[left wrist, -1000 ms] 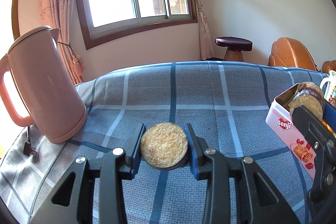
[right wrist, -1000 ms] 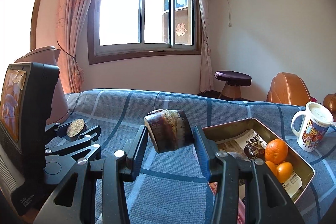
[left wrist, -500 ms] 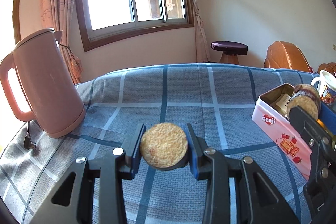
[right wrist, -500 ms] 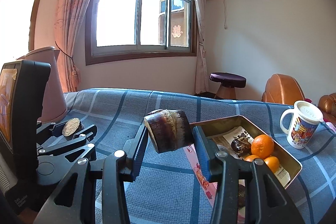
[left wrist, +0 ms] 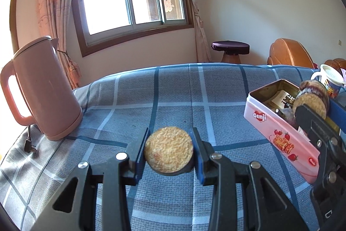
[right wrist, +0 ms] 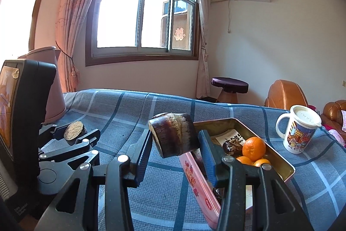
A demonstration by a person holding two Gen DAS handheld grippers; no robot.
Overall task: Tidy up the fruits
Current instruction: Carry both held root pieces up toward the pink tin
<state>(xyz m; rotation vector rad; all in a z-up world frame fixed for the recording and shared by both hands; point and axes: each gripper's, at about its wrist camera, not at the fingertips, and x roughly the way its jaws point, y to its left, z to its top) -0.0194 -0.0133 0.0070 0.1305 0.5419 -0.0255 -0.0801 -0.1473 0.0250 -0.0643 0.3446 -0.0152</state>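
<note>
1. Left gripper, lower centre of the left wrist view: jaws clamped on a short sugarcane piece, dark rind, pale fibrous cut face turned toward the camera; long axis runs away from the lens, along the fingers
2. Right gripper, lower centre of the right wrist view: jaws clamped on a second cane piece, long axis lying roughly across the frame, slightly tilted, cut end at left
3. Pink tin, right of frame, on the blue checked cloth: holds oranges and dark fruit
4. Pink kettle, left edge, upright
5. Lidded mug, beyond the tin, right side
</note>
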